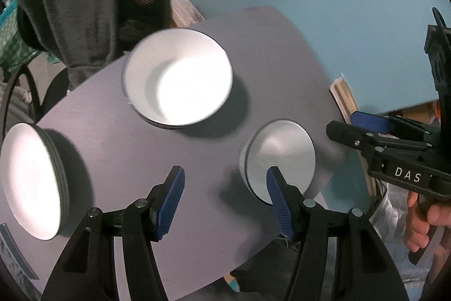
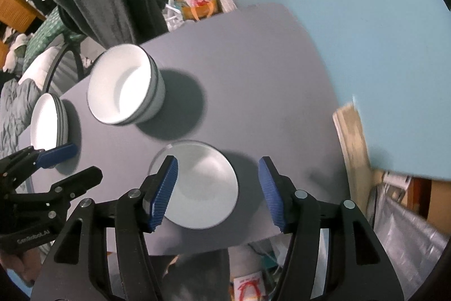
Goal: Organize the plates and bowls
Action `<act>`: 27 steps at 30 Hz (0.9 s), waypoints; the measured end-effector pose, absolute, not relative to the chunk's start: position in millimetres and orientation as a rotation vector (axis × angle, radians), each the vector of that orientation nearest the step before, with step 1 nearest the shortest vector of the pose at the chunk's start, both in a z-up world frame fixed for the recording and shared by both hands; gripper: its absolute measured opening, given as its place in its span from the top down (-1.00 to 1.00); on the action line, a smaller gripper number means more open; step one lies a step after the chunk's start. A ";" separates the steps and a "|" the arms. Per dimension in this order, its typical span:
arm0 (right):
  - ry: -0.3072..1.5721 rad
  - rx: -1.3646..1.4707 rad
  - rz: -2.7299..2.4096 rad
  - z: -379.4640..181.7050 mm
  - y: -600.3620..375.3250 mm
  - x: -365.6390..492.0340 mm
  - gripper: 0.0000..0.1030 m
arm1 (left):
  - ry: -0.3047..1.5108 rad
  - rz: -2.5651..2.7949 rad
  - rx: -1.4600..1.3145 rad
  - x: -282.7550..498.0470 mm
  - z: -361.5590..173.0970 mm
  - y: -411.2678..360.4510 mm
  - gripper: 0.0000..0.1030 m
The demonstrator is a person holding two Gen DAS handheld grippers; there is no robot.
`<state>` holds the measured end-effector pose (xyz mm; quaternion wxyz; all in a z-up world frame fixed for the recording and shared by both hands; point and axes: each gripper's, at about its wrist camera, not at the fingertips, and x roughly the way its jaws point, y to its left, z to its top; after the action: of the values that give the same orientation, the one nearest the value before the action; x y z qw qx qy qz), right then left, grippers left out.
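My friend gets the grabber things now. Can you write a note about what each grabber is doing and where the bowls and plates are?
Left gripper: open, empty, above the grey table.
Right gripper: open, empty, over the small bowl, not touching it.
Stack of bowls: mid-table.
Stack of plates: at the table's left edge.
Done, it seems: bowls nested, plates piled.
Left: the small bowl stands alone; probably it goes onto the bowl stack, if it fits.
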<state>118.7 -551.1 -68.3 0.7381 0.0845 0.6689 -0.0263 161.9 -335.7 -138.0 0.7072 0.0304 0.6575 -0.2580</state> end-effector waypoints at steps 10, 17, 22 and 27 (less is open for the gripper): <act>1.473 0.261 -0.097 -92.7 -574.7 86.5 -0.14 | 1.500 -0.619 0.118 147.8 -164.4 -363.2 -0.20; 1.478 0.307 -0.093 -116.9 -586.1 75.7 -0.14 | 1.530 -0.619 0.140 142.7 -185.0 -375.7 -0.20; 1.492 0.369 -0.087 -137.8 -593.9 72.0 -0.14 | 1.545 -0.611 0.165 140.9 -200.8 -385.0 -0.20; 1.504 0.406 -0.068 -152.1 -594.7 74.3 -0.14 | 1.557 -0.601 0.159 140.2 -212.0 -389.6 -0.20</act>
<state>74.3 -594.7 -152.1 0.7113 0.1829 0.6779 -0.0305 140.2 -389.6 -212.0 0.6687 0.0705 0.6906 -0.2663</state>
